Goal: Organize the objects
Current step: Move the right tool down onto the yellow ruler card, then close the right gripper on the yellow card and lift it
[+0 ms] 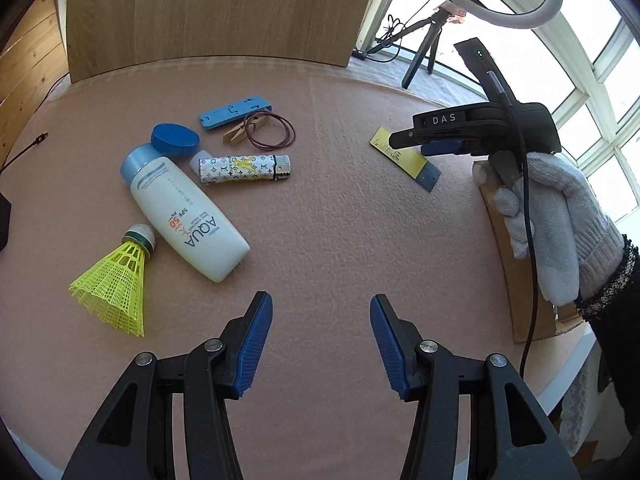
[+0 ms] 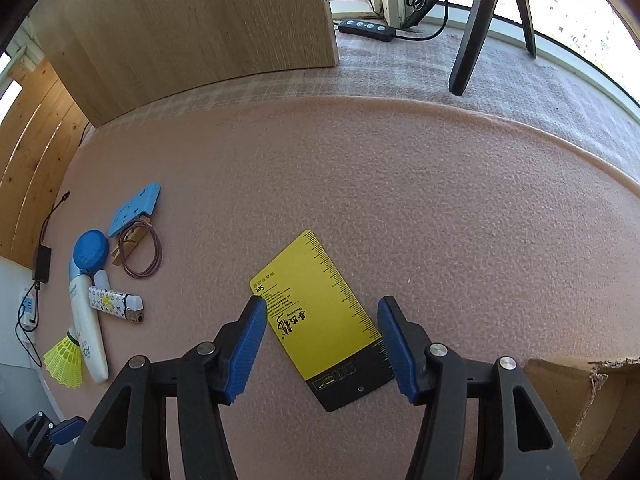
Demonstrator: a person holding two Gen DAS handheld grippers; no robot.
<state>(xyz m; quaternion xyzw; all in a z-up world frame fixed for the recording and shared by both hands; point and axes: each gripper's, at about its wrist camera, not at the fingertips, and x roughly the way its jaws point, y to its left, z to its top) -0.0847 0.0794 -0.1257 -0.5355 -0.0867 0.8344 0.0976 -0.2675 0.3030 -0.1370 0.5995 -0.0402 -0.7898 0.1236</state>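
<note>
A yellow and black ruler card [image 2: 320,316] lies flat on the pink mat; it also shows in the left wrist view [image 1: 406,159]. My right gripper [image 2: 322,344] is open, its jaws on either side of the card, just above it. My left gripper [image 1: 321,344] is open and empty over bare mat. To its left lie a white sunscreen bottle [image 1: 188,216], a yellow shuttlecock [image 1: 116,280], a patterned lighter [image 1: 244,168], a blue round lid [image 1: 175,139], a blue flat case [image 1: 234,112], a wooden clothespin [image 1: 244,130] and a brown elastic band [image 1: 276,132].
A wooden board [image 1: 216,12] stands upright at the back of the mat. A cardboard box [image 2: 592,400] sits at the right edge. A ring light on a tripod [image 1: 428,52] and a power strip [image 2: 366,29] are behind the mat by the window.
</note>
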